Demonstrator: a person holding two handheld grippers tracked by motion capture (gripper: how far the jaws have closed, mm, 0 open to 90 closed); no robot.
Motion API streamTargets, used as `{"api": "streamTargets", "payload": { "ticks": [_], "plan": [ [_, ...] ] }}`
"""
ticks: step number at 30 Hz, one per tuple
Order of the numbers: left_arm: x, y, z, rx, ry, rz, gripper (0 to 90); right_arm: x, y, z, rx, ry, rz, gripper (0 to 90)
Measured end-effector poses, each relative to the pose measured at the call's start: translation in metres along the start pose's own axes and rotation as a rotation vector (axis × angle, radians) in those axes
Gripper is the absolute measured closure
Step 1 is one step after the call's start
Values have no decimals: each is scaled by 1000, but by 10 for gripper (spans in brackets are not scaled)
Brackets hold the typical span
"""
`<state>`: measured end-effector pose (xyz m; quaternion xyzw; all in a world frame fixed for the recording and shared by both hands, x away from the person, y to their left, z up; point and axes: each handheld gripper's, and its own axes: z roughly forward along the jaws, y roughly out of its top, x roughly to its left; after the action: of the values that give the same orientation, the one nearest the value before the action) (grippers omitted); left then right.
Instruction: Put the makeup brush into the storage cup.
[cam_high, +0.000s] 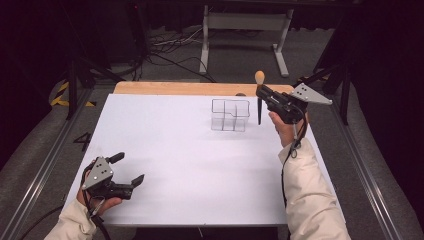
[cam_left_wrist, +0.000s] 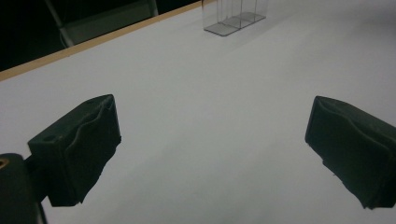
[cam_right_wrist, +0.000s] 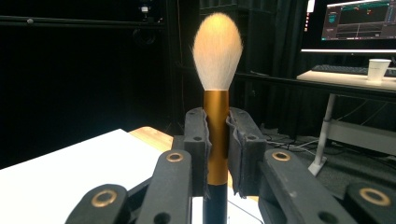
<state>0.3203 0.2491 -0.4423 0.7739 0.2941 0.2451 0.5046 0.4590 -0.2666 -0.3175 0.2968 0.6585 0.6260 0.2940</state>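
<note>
Nearest, at the near left corner of the white surface (cam_high: 190, 165), the left gripper (cam_high: 131, 171) rests low with its jaws spread wide and nothing between them. Its own view shows just bare white sheet in the gap, so it looks parked out of the way, leaving the middle of the surface free for the other hand's work.

Farther off, at the far right, the right gripper (cam_high: 260, 92) is raised above the surface and pinches a makeup brush (cam_high: 259, 100). The right gripper view makes the hold plain: both pads press on the gold ferrule (cam_right_wrist: 217, 135) just below the pale bristle head (cam_right_wrist: 217, 49), with the black handle (cam_high: 259, 112) hanging straight down beneath. Gripping at the ferrule keeps the soft bristles uncrushed, and holding the brush upright with the handle lowermost probably sets it up to go handle-first into a slot.

Just to the left of the brush stands the clear divided organizer (cam_high: 230, 115), upright on the far part of the surface, its compartments looking empty. The brush tip hangs beside the organizer's right wall, not over any compartment, so it likely needs a small shift left before being lowered.

Beyond the sheet, a strip of the wooden edge (cam_high: 175, 88) of the surface shows.
</note>
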Motion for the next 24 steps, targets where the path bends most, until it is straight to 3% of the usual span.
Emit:
{"api": "streamTargets", "payload": {
  "ticks": [7,24],
  "plan": [
    [0,0,-1,-6,-3,-5,40,0,-4,18,-19,-3,20,794],
    [1,-1,-4,-31,-19,-14,30,-13,-14,48,-64,-73,75,794]
  ]
}}
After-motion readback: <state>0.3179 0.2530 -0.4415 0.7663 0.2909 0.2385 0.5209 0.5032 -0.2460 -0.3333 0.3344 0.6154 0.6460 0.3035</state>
